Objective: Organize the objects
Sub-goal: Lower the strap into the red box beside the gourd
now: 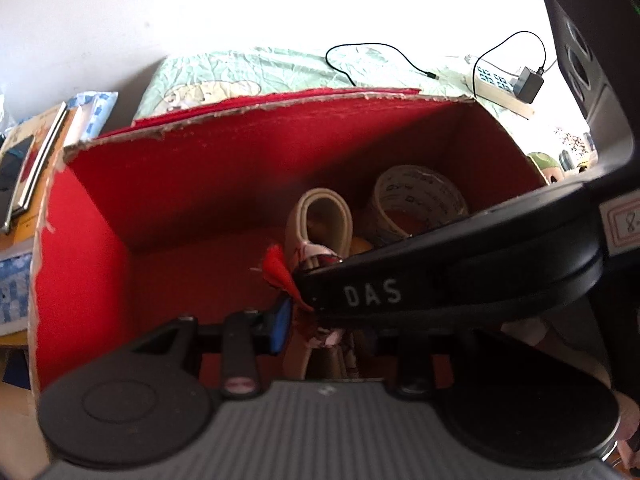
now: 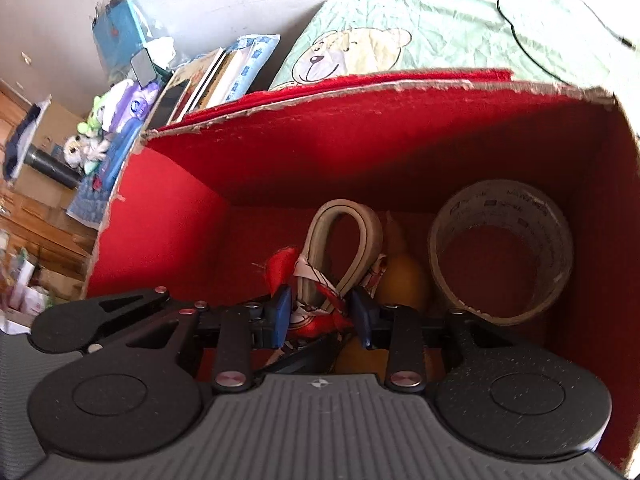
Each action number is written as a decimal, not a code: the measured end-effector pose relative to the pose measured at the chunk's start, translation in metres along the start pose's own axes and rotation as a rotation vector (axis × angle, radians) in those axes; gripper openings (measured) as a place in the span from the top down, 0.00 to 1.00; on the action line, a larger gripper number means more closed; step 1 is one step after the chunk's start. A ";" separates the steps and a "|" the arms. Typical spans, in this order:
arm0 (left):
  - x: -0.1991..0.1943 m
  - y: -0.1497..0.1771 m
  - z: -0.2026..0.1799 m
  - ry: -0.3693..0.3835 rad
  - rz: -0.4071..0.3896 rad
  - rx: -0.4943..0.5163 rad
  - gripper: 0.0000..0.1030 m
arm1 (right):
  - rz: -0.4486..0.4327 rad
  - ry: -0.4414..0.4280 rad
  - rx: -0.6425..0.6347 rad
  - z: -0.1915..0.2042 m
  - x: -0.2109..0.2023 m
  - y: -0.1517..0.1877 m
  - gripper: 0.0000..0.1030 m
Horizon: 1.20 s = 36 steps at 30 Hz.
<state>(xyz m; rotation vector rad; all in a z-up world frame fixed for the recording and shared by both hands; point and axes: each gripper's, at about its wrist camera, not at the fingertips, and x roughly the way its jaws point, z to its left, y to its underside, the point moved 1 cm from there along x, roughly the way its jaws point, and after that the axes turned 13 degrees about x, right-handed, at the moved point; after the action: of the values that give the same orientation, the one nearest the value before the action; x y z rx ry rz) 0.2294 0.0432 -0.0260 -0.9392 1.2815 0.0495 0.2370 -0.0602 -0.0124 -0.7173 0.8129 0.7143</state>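
Both grippers are inside an open red box [image 2: 304, 152] with torn cardboard edges, standing on a pale green cloth [image 2: 440, 32] printed with a bear.

The right gripper [image 2: 322, 314] has its blue fingers [image 2: 280, 312] closed on a looped grey strap [image 2: 344, 236] bound with a red and white ribbon [image 2: 308, 276]; the ribbon-bound part sits between the pads, and the loop stands up toward the far wall. A yellow object [image 2: 402, 280], partly hidden, lies just right of the strap. A roll of tape [image 2: 500, 256] stands on edge at the right of the box floor, near the right wall.

The left gripper [image 1: 316, 320] is low in the box at the same bundle. Only its left blue finger [image 1: 280, 326] shows; the right gripper's body crosses in front, so whether it is gripping cannot be told.

Outside the box, books [image 2: 208, 76] are stacked to the left, and a black cable [image 1: 376, 54] lies on the cloth beyond.
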 end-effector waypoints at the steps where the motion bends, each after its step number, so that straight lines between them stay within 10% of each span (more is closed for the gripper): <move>1: 0.000 0.000 0.001 0.003 0.000 0.000 0.59 | 0.005 -0.010 0.016 -0.002 0.000 0.000 0.64; 6: 0.000 -0.002 -0.001 -0.016 -0.015 0.016 0.41 | 0.018 -0.001 0.015 -0.002 0.000 0.004 0.64; 36: 0.008 -0.004 -0.006 -0.136 0.029 0.019 0.23 | -0.044 -0.040 0.115 -0.018 -0.006 0.006 0.66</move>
<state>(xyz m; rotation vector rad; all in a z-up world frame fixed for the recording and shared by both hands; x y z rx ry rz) 0.2297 0.0331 -0.0302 -0.8866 1.1680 0.1216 0.2225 -0.0725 -0.0182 -0.6137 0.7926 0.6351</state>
